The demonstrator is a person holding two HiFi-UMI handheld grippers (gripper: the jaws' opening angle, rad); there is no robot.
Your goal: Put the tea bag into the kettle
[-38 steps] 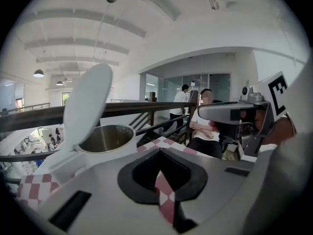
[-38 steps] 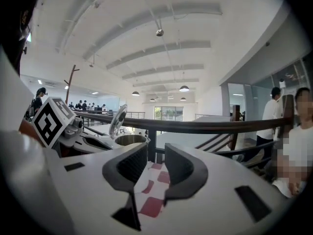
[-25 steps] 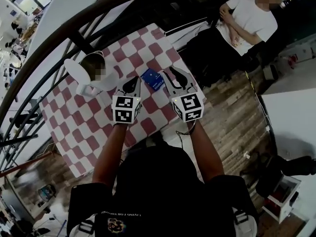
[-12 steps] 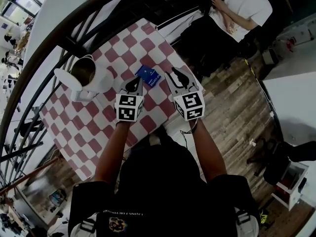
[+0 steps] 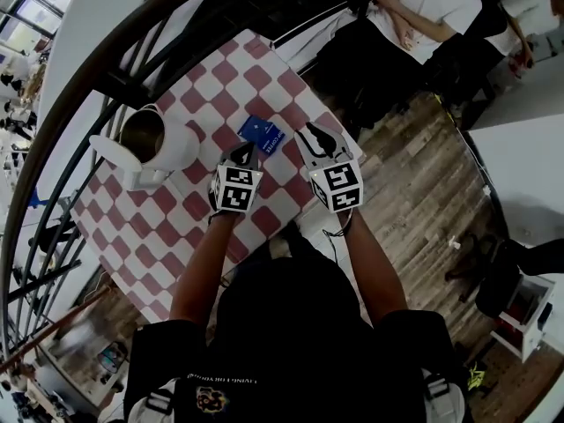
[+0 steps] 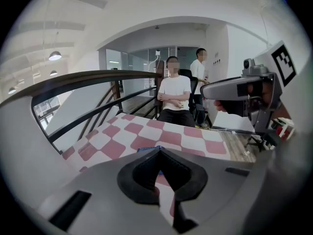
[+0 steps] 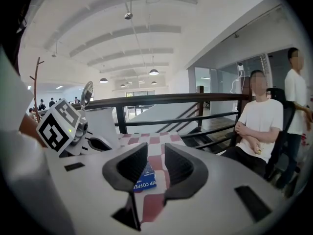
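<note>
We hold the left gripper pressed together, the right gripper spread, flat blue paper packet at its nine o'clock.

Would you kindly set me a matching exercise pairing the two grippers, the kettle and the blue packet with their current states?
Things:
1. left gripper
2. right gripper
3. kettle
4. blue packet

States:
a. lies flat on the checked cloth
b. jaws shut, nothing held
c. lid up, inside showing
d. jaws apart, nothing held

Pairs: 1-b, 2-d, 3-c, 4-a
</note>
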